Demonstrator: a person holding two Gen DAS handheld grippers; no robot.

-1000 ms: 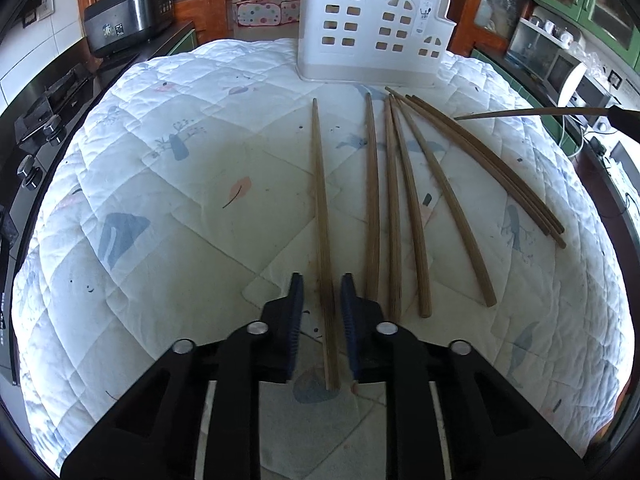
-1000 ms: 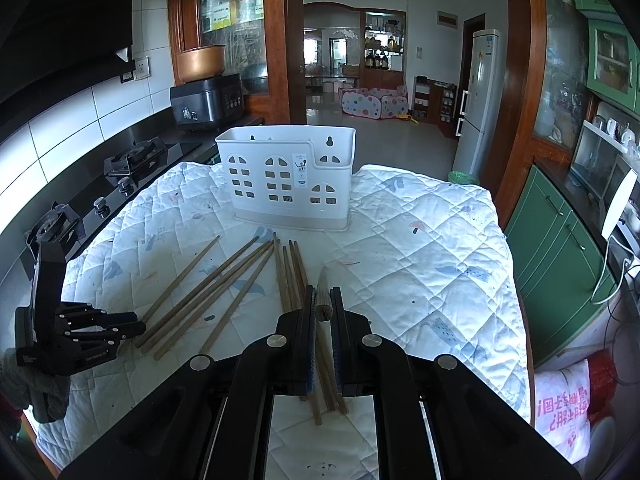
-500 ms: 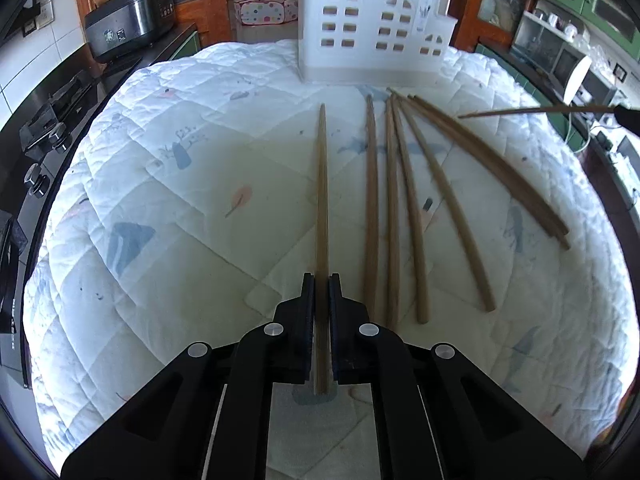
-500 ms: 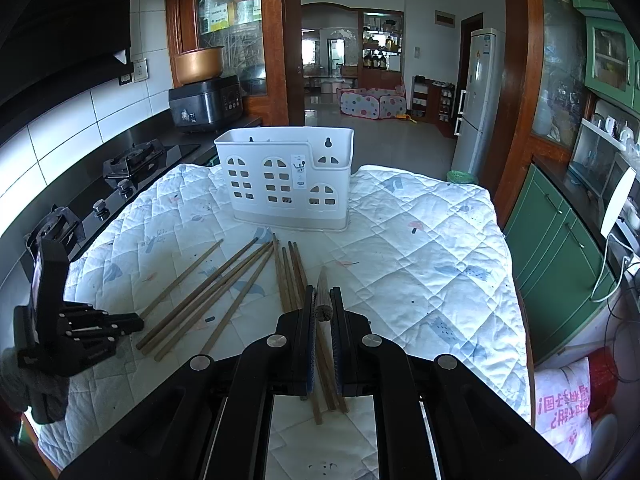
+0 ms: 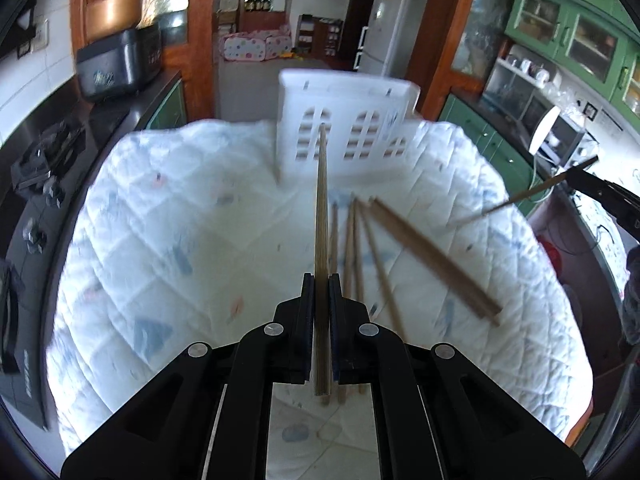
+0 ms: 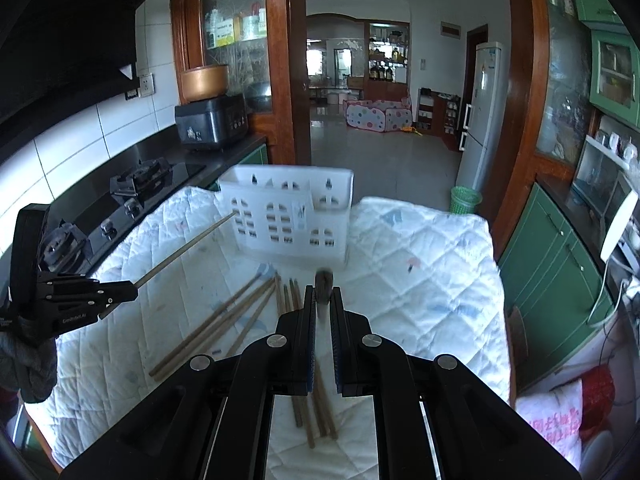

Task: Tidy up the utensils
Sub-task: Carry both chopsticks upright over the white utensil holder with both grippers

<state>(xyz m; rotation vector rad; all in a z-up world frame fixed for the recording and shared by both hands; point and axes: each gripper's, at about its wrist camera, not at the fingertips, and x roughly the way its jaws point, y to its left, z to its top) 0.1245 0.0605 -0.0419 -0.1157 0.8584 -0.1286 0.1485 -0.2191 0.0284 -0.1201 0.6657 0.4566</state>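
You have one chopstick (image 5: 321, 216) clamped in your left gripper (image 5: 321, 280) and another chopstick (image 6: 324, 286) in your right gripper (image 6: 323, 292), both lifted, while the white caddy (image 6: 288, 216) looks empty and six chopsticks (image 6: 224, 320) lie on the quilt (image 6: 420, 264).

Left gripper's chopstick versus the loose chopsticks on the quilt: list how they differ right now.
The left gripper is shut on its chopstick, which is lifted off the quilt; the loose chopsticks lie flat on it, ungripped. The held one points straight at the white basket; the loose ones fan out at different angles. All are slim brown wooden sticks of similar length.
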